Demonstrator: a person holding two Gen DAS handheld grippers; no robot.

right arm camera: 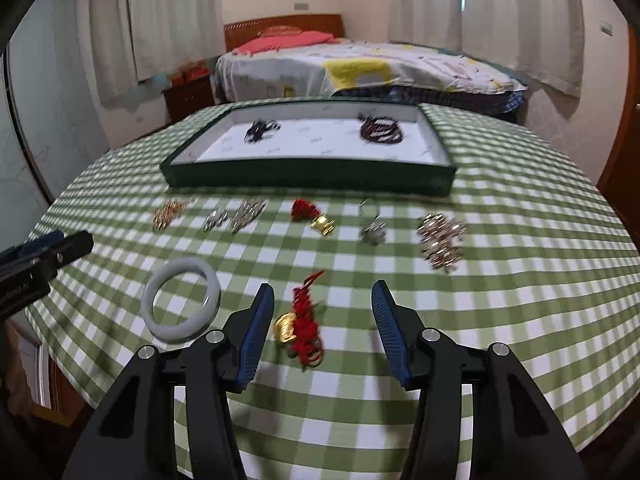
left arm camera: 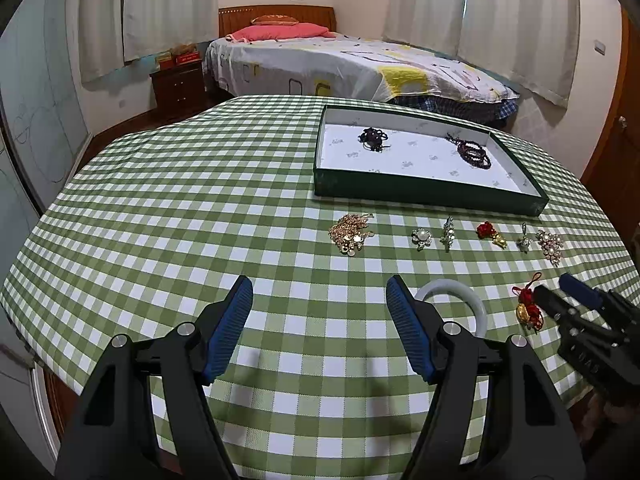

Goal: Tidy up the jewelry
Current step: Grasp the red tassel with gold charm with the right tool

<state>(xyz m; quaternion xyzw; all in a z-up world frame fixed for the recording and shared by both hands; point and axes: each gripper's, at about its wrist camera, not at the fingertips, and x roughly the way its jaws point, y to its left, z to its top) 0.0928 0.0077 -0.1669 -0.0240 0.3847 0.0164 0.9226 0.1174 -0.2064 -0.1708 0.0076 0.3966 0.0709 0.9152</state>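
1. Right wrist view, nearest first: the right gripper [right arm camera: 323,332] hangs low over the bench [right arm camera: 520,320] with its jaws apart, and the red knotted charm [right arm camera: 301,326] with its gold ornament lies between them, closer to the left-hand pad; neither pad touches it.
2. That charm looks light and floppy, all cord and tassel with one hard gold lump. I'd judge the gold piece or the thick knot just above it the best place to pinch; the loose threads would slip or trail.
3. Just to the charm's left lies the pale bangle [right arm camera: 181,304], flat on the checked cloth. It looks stiff, smooth and probably brittle, so a grip across one side of the ring would suit it, gently.
4. Left wrist view: the left gripper [left arm camera: 320,322] also has its jaws spread, with nothing but cloth between them; the bangle sits just outside its right-hand finger.
5. Farther out, a row of small pieces runs across the cloth: a gold chain heap [left arm camera: 351,234], a pearl brooch [left arm camera: 421,238], a red-and-gold charm [left arm camera: 491,235] and a large sparkly brooch [left arm camera: 551,245].
6. Beyond the row stands the green tray [left arm camera: 424,196], white-lined, already holding two dark bead bracelets [left arm camera: 474,151].
7. Behind the bench there is a bed [left arm camera: 340,64].
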